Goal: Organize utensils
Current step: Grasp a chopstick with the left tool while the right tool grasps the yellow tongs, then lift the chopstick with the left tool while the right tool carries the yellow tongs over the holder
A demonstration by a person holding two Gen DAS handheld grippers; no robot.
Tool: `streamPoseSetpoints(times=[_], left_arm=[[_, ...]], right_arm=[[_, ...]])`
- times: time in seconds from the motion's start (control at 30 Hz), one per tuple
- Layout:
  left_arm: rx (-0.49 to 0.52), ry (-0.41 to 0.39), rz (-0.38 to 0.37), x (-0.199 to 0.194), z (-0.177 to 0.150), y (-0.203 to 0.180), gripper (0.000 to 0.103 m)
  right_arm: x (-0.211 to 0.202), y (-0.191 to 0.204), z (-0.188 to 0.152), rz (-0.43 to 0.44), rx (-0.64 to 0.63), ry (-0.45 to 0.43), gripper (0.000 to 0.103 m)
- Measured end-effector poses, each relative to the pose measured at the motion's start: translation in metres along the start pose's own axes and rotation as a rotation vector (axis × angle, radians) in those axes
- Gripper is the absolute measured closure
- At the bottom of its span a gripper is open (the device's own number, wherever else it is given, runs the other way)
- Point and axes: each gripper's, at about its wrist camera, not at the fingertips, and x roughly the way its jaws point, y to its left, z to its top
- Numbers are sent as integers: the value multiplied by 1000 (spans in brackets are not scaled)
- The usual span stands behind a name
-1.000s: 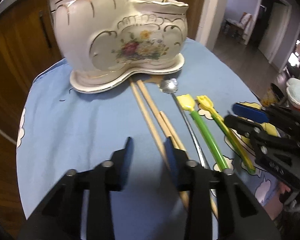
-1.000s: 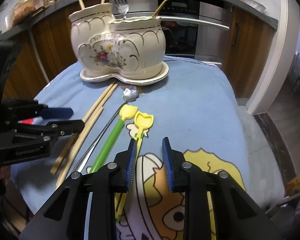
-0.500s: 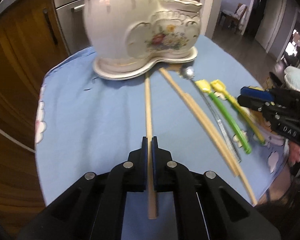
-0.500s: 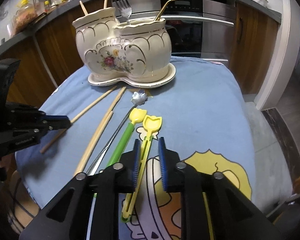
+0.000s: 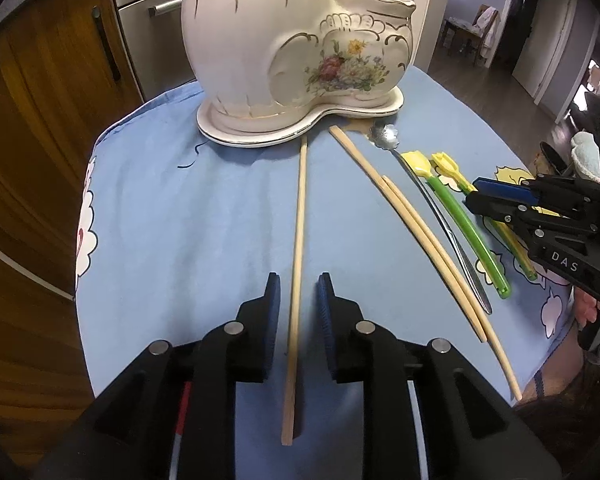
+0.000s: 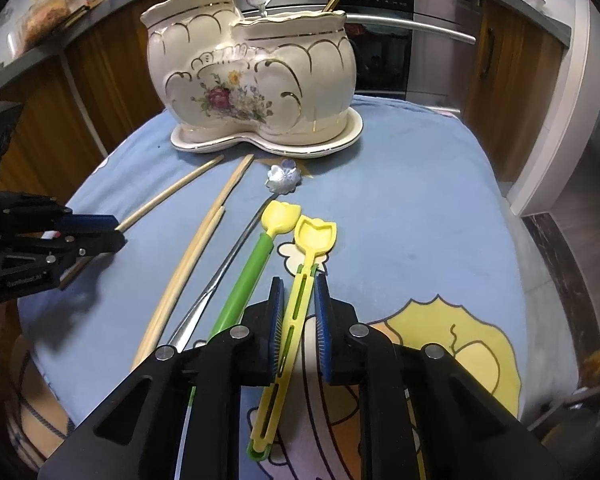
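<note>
A white floral ceramic utensil holder (image 5: 296, 60) stands at the far side of the blue cloth; in the right wrist view (image 6: 252, 80) forks and chopsticks stick out of it. My left gripper (image 5: 298, 292) is open, its jaws either side of a wooden chopstick (image 5: 298, 240) lying on the cloth. Two more chopsticks (image 5: 412, 224), a metal spoon (image 5: 432, 208), a green-handled scoop (image 5: 460, 220) and a yellow scoop (image 6: 300, 280) lie to the right. My right gripper (image 6: 299, 296) is open, its jaws either side of the yellow scoop's handle.
The cloth-covered table (image 5: 180, 220) drops off at its left and near edges. Wooden cabinets (image 5: 40, 100) and an oven (image 6: 384, 32) stand behind. The right gripper's body (image 5: 560, 232) shows at the right edge of the left wrist view.
My left gripper was shut on the chopstick half a second ago and has opened; the chopstick lies between its jaws. My right gripper moved forward and its jaws widened around the yellow scoop's handle.
</note>
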Motion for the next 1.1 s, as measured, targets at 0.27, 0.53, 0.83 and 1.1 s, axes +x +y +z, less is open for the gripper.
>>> streamPoseSetpoints(times=[0.27,0.53,0.83,1.1], left_arm=[[8,-14,-7,-5,-11,0,97],[52,-39,-25,-20,-20,-4,97],[89,-189,-71,-62,-31,-5,97],[42,-417,-108,-85,-13,9,97]], right_arm=[[-1,-5,0,15,20,-8,93],[-27,-7,3,19,12,-95,93],[-63,-12,13,55,22,-246,93],[-81,-1,30,91,7,-379,93]])
